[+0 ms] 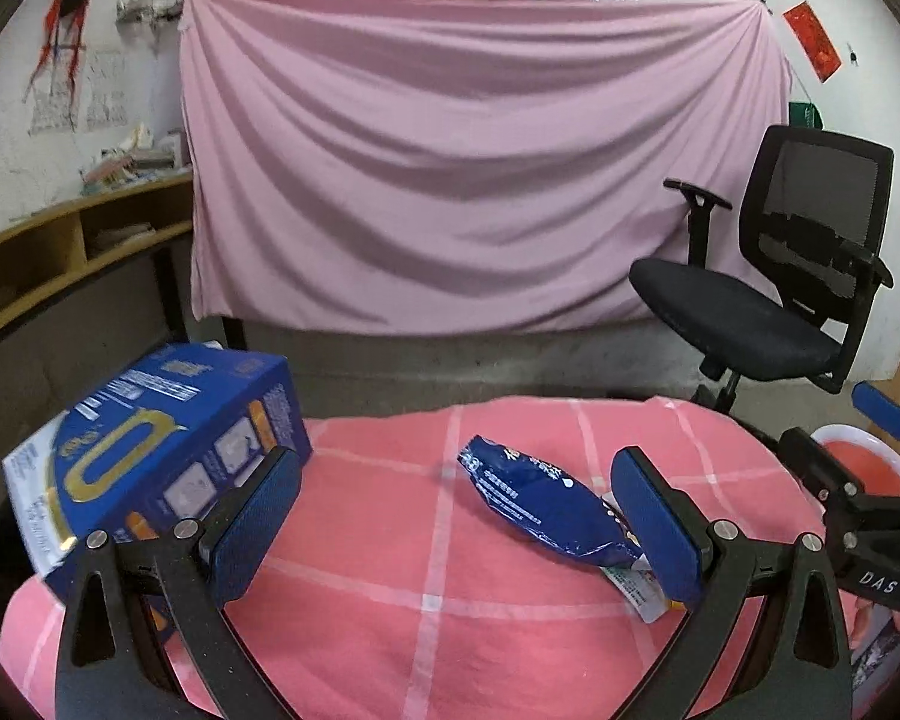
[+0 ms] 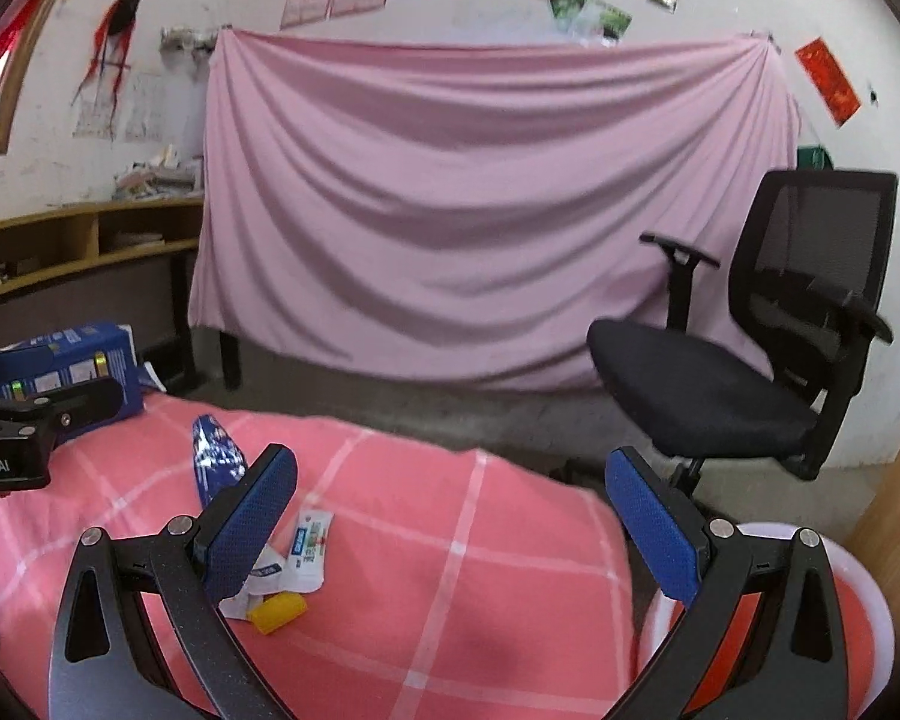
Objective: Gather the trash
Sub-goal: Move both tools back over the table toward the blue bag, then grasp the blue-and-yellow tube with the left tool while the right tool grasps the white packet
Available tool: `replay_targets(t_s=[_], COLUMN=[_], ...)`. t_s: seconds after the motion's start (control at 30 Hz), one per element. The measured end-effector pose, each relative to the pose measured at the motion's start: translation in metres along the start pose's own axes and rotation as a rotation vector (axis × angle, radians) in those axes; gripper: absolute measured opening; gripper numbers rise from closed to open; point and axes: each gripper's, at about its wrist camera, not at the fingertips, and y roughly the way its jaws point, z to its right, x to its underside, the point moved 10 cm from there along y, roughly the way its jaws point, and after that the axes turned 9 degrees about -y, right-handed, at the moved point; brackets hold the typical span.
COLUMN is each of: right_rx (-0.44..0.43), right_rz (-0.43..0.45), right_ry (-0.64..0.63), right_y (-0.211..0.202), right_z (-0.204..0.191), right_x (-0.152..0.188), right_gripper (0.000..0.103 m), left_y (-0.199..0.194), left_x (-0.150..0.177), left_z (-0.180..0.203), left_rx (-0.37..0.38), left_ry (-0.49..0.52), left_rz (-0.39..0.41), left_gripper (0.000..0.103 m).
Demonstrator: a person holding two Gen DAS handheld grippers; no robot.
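We are holding both tongs spread apart with nothing between the pads. The left tongs (image 1: pixel 456 516) are hovering above the pink checked table (image 1: pixel 390 600), and the blue snack bag (image 1: pixel 540 504) is lying flat just ahead, toward their 1 o'clock, its tail end touching or passing behind the right-hand pad. The blue milk carton box (image 1: pixel 150 456) is sitting at 10 o'clock, tilted and overhanging the table edge. The right tongs (image 2: pixel 450 522) are hanging over the near right of the table, with the small wrappers (image 2: pixel 306 552) and a yellow piece (image 2: pixel 279 609) at their 8 o'clock, partly behind the left pad. The pink-and-white bin (image 2: pixel 858 612) is waiting at 4 o'clock, below the table edge.

We are judging the risks: the slick bag sliding out of a shallow pinch, the pads snagging cloth with the flat wrappers, and the left tongs bumping the overhanging box off the table.
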Motion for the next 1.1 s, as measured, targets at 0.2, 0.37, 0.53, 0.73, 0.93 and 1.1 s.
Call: replay_targets(t_s=[0.2, 0.37, 0.53, 0.73, 0.93, 1.1], right_rx=[-0.048, -0.111, -0.142, -0.153, -0.175, -0.239], right_rz=[-0.076, -0.155, -0.195, -0.201, -0.225, -0.275], right_ry=[0.073, 0.119, 0.115, 0.115, 0.099, 0.081], right_y=[0.016, 0.033, 0.041, 0.041, 0.045, 0.05], right_z=[0.007, 0.008, 0.004, 0.004, -0.002, -0.017], right_x=[0.011, 0.023, 0.029, 0.03, 0.032, 0.038], right_gripper=[0.092, 0.075, 0.074, 0.074, 0.074, 0.074], left_y=[0.031, 0.055, 0.073, 0.077, 0.068, 0.062], left_x=[0.007, 0.021, 0.039, 0.044, 0.036, 0.032], left_z=[0.009, 0.021, 0.027, 0.029, 0.018, 0.01], left_rx=[0.043, 0.07, 0.084, 0.159, 0.197, 0.21], left_ry=[-0.043, -0.081, -0.134, -0.214, -0.269, -0.284], left_rz=[-0.145, -0.28, -0.408, -0.494, -0.506, -0.508], left_gripper=[0.1, 0.085, 0.067, 0.055, 0.041, 0.018])
